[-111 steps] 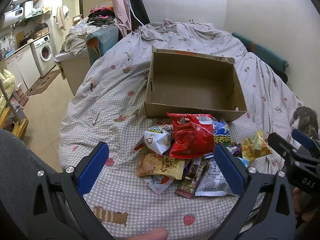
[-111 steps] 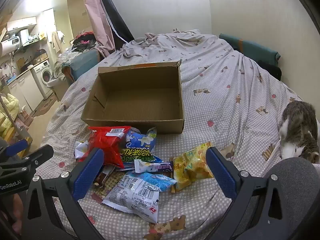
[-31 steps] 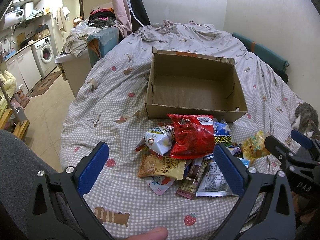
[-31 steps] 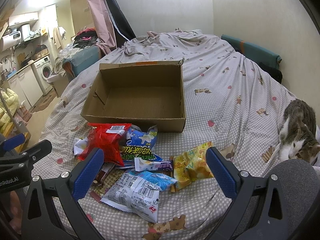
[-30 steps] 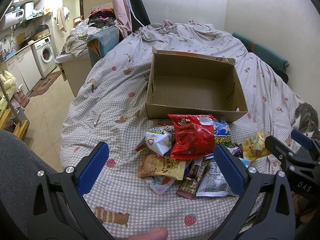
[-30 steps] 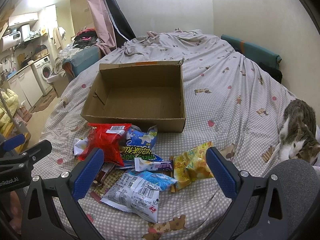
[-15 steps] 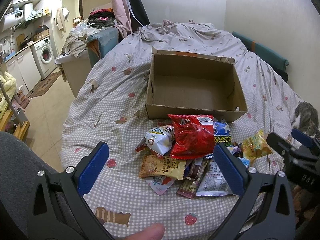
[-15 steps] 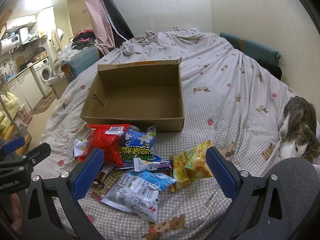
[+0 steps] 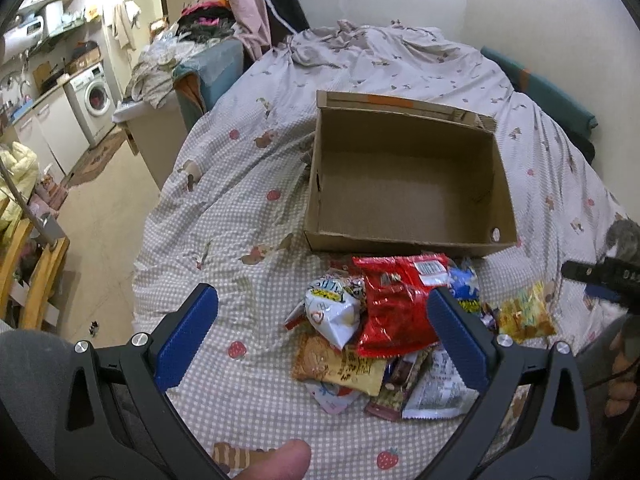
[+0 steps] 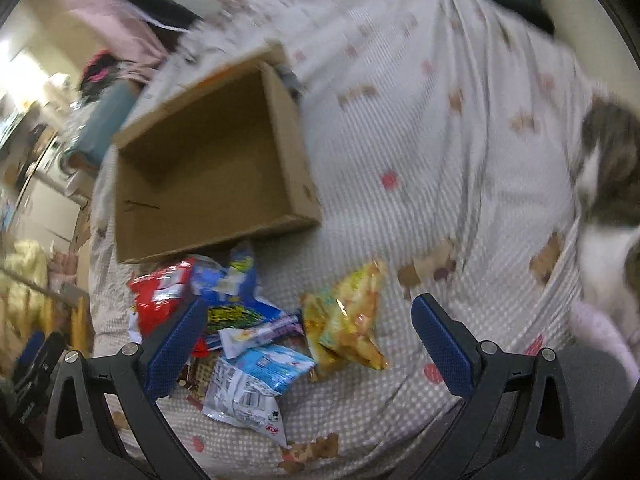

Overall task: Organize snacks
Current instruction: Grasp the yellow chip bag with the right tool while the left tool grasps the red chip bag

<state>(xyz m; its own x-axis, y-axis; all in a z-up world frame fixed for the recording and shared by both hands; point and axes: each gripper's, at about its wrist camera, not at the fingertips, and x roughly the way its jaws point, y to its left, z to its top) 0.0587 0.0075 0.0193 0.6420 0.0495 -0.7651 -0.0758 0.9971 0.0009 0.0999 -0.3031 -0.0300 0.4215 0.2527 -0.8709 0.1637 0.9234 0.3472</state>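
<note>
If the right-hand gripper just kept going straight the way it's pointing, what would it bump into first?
Most likely the yellow snack bag: it lies between the right gripper's open fingers, just ahead, beside the light-blue packet. The picture is blurred and depth is unclear, so that is a guess.

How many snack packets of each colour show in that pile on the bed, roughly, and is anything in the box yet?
Red foil bags: 1
White puffy packets: 1
Blue bags: 1
Yellow crinkly bags: 1
Tan flat packets: 1
Light-blue-and-white wrappers: 1
Total: 6 clearly seen; several more lie half hidden underneath.
The brown cardboard box shows nothing inside.
</note>
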